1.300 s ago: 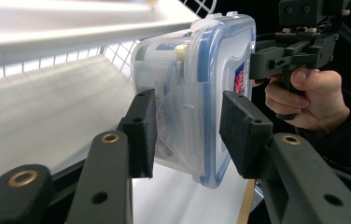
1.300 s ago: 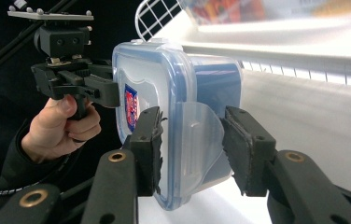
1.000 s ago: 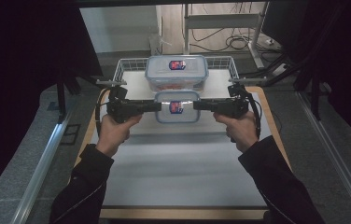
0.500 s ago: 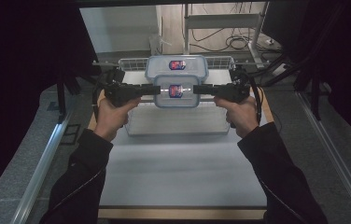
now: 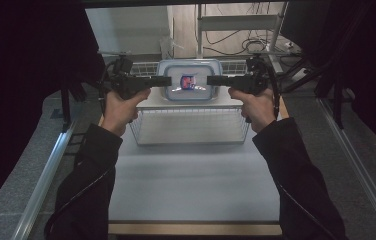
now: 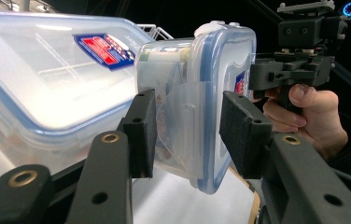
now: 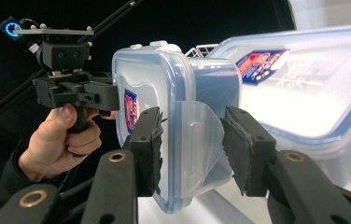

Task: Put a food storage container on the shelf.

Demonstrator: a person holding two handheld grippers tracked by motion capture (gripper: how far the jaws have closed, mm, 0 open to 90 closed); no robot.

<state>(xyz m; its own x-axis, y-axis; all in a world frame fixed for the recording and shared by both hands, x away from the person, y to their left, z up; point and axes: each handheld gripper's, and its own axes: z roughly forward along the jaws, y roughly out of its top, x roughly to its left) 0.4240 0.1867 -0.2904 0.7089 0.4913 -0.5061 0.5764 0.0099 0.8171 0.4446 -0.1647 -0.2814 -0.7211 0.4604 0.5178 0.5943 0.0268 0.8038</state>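
Small lidded container (image 5: 189, 81) aloft, clamped at opposite ends between left gripper (image 6: 187, 135) and right gripper (image 7: 192, 149) fingers.

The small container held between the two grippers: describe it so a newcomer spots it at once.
Find the wire basket at the table's far end. Above it, the small container hangs between both grippers, clamped at its side latch flaps. Unlike the larger container beside it, it is held off the surface.
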